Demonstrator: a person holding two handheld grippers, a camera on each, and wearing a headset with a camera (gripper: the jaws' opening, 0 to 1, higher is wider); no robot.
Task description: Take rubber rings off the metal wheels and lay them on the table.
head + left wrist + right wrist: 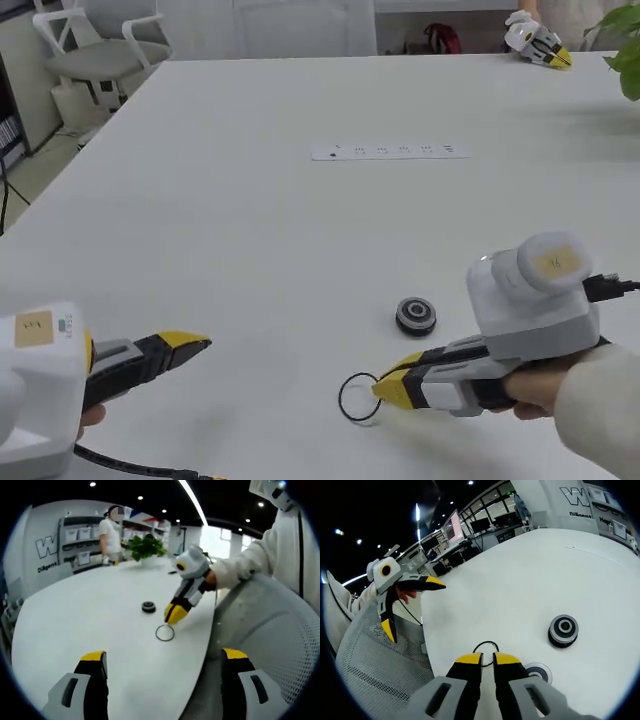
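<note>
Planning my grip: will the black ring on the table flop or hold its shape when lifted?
The rubber ring is a very thin loop, so it probably sags when lifted by one edge. It lies flat on the table, so rolling seems unlikely. It likely weighs little.

Large "W" over partial "Diligent" lettering on white wall [547,507].

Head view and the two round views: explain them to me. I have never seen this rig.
A person holds a gripping tool in each hand. The head view comes from a headset camera, and each round view comes from a camera on one tool. The left tool is open and holds nothing. The right tool, jaws almost shut, touches a black rubber ring lying on the white table; whether it grips the ring is unclear. A metal wheel stands nearby.
</note>
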